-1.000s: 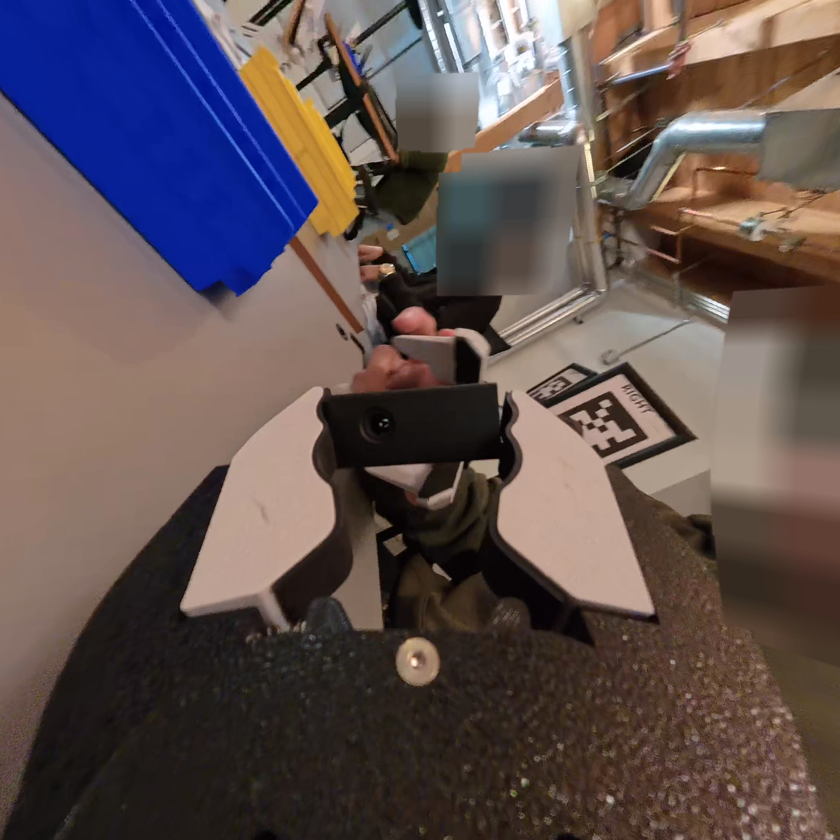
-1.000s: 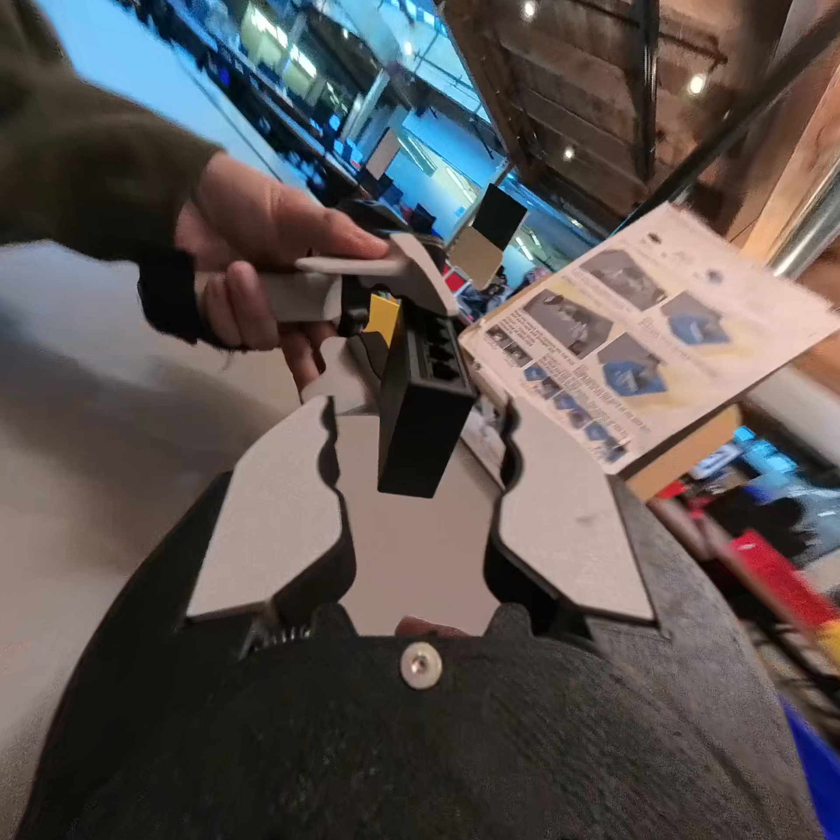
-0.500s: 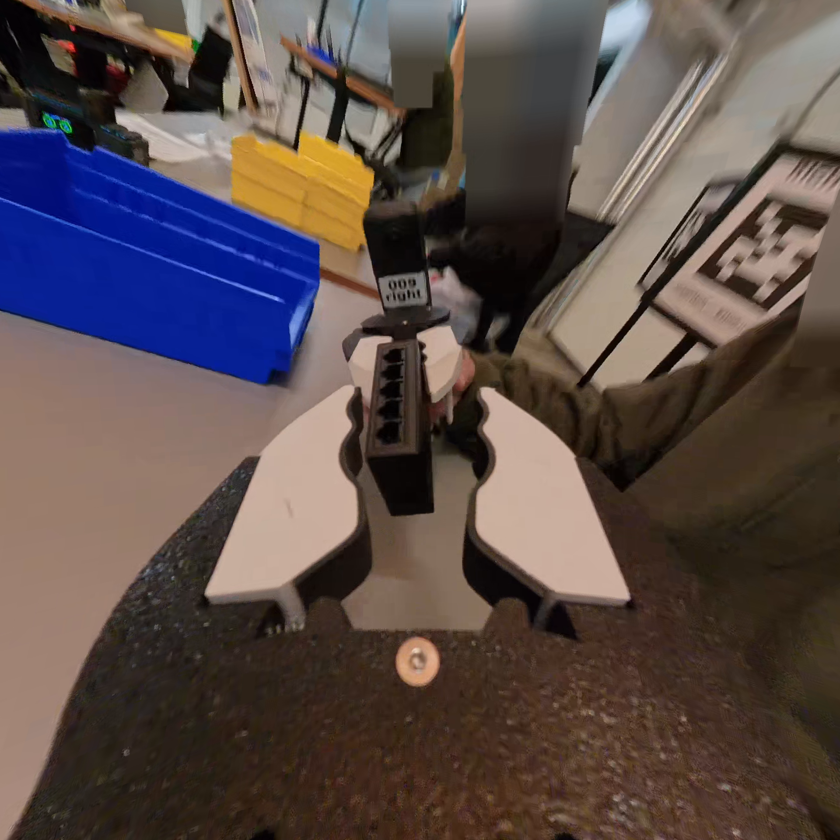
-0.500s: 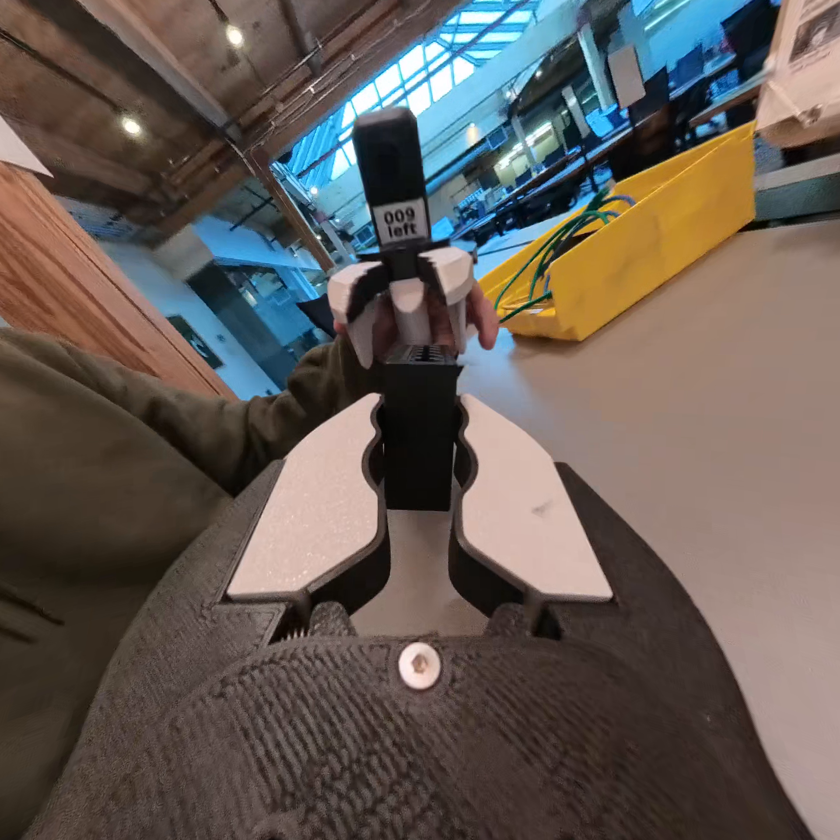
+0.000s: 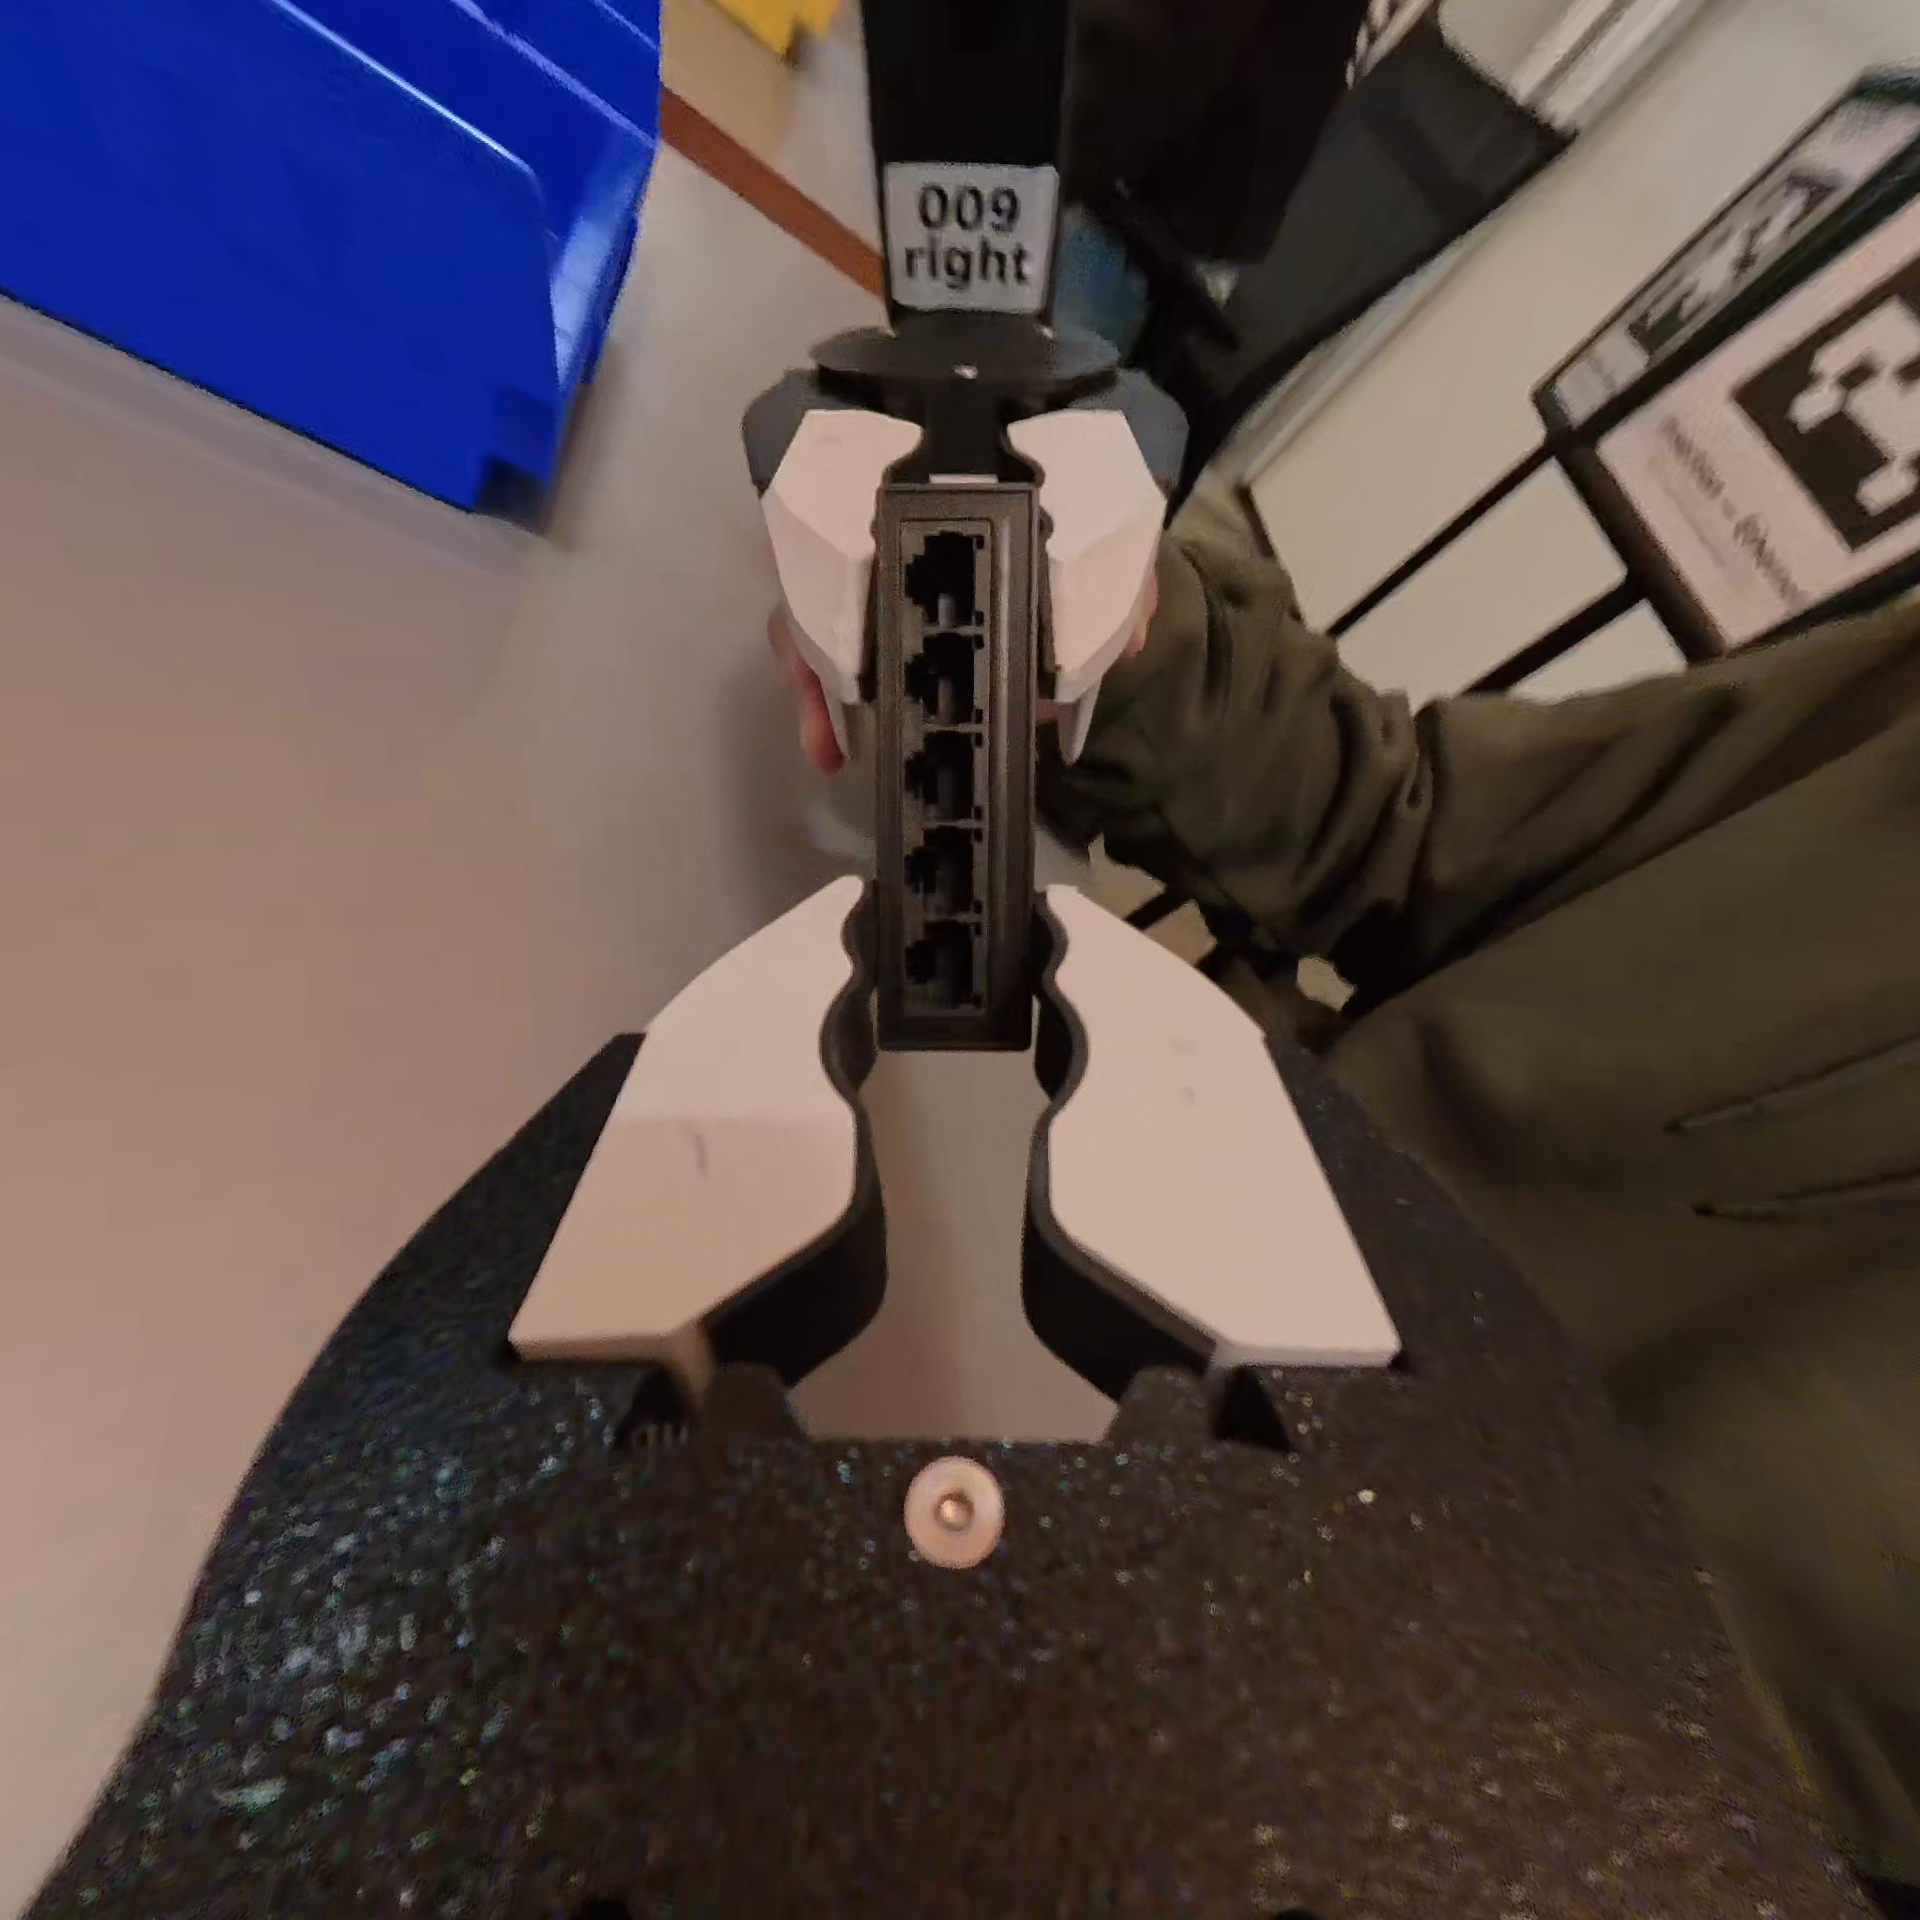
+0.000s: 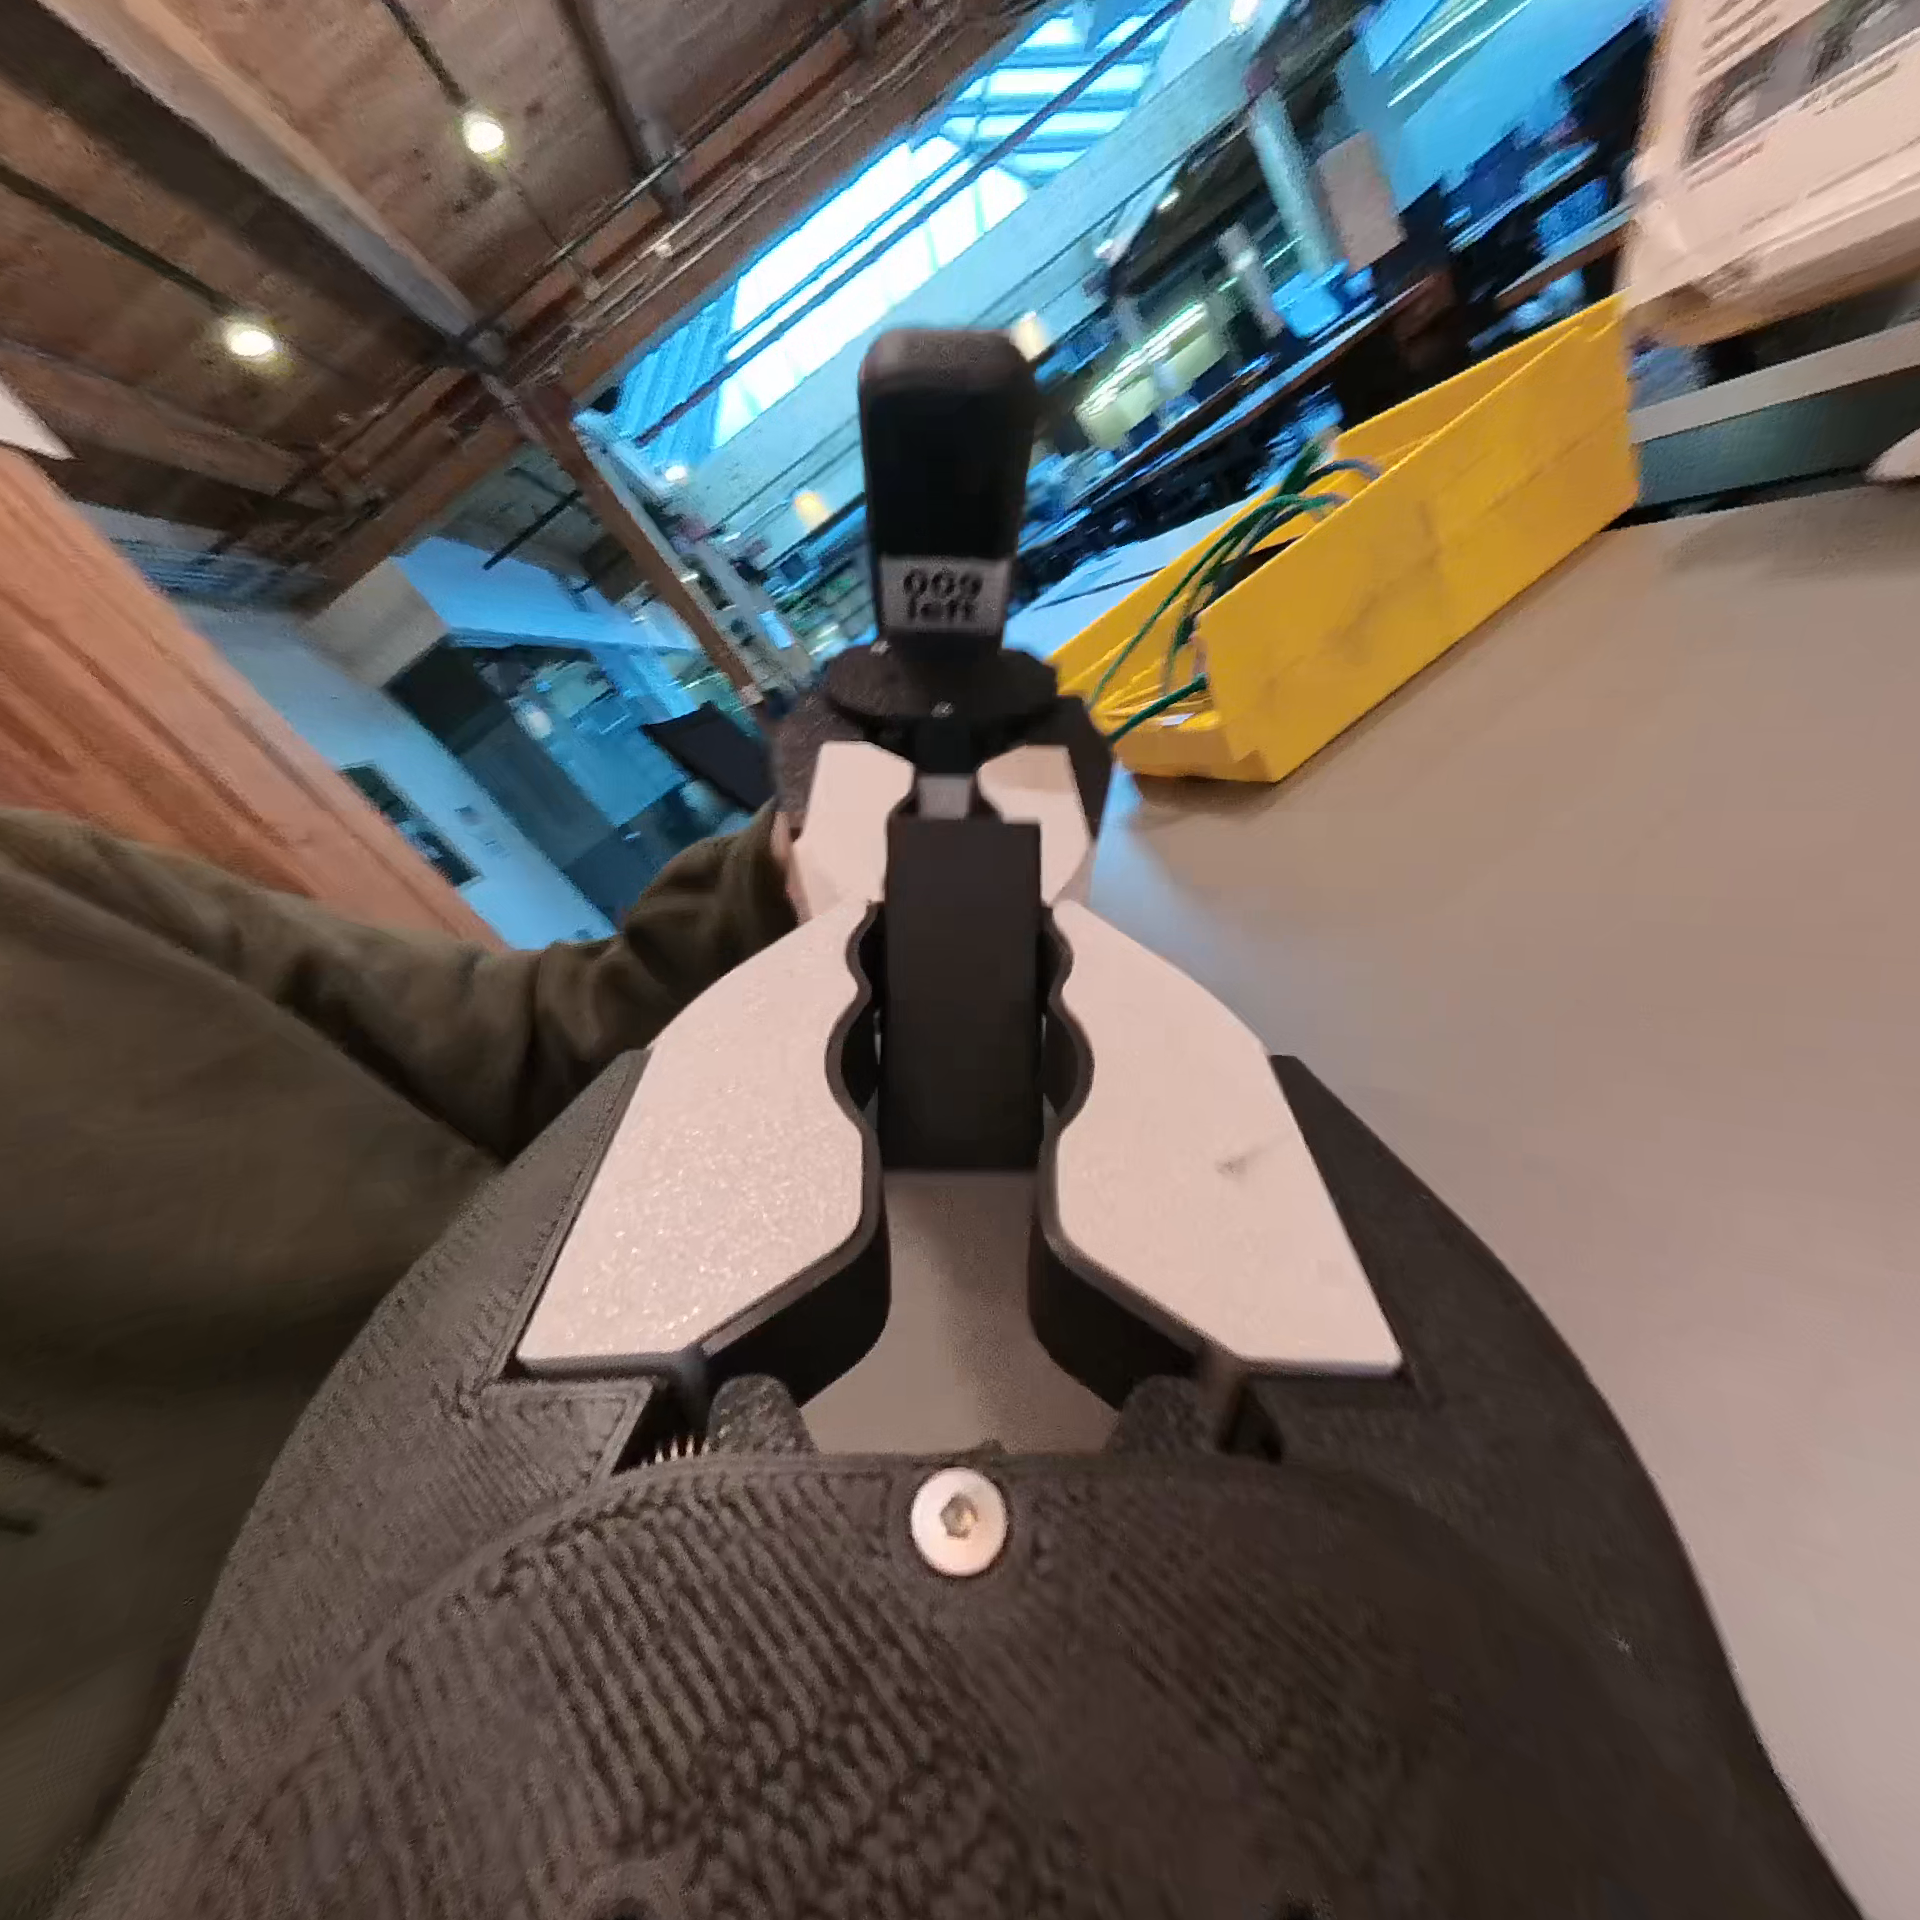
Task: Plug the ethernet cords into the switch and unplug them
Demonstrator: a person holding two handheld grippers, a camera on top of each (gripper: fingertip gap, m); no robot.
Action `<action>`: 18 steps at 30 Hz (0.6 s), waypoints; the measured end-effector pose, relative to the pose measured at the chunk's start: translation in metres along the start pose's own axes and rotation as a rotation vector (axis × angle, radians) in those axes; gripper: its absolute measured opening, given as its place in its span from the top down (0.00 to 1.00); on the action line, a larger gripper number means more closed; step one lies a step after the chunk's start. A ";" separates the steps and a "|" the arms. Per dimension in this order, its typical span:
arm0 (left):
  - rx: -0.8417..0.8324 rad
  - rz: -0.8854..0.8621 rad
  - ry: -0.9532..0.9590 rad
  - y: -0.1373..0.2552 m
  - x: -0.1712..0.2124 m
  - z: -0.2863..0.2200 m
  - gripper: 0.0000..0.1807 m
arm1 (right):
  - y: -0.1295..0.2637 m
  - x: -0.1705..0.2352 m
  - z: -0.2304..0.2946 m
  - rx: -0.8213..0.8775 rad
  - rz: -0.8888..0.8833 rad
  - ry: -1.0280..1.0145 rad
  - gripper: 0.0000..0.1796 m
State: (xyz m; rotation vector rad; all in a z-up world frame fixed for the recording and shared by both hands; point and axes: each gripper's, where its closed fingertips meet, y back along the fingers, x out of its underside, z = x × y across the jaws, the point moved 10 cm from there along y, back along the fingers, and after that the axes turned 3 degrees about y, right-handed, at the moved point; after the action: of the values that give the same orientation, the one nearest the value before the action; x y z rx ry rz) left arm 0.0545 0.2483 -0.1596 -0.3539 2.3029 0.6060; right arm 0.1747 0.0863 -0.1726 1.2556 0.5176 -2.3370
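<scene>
Both grippers have swung level, and I now pinch the switch (image 5: 956,769) from either end over the table (image 5: 312,831), jaws narrow, no cords plugged yet; next, set it down.

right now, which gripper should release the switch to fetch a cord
Left, probably: both the left gripper and right gripper clamp the black five-port switch, but the yellow plastic bin of green cords sits beyond the left one's end.
</scene>
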 end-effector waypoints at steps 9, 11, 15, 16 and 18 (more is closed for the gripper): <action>0.054 -0.415 0.373 0.013 0.014 0.026 0.86 | -0.006 0.005 0.015 0.517 0.111 0.717 0.33; 0.092 -0.483 0.416 0.012 0.014 0.024 0.85 | -0.016 0.011 0.018 0.597 0.127 0.865 0.31; 0.189 -0.513 0.470 -0.002 0.014 0.015 0.85 | -0.032 0.018 0.024 0.625 0.129 1.022 0.32; 0.199 -0.510 0.480 -0.006 0.015 0.014 0.85 | -0.032 0.017 0.026 0.645 0.108 1.057 0.34; 0.213 -0.498 0.485 -0.010 0.016 0.010 0.85 | -0.028 0.015 0.028 0.634 0.096 1.071 0.38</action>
State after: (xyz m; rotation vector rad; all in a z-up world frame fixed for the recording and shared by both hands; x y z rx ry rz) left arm 0.0535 0.2439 -0.1806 -1.0204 2.5517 0.0180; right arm 0.1331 0.0919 -0.1678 2.7385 -0.0324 -1.5955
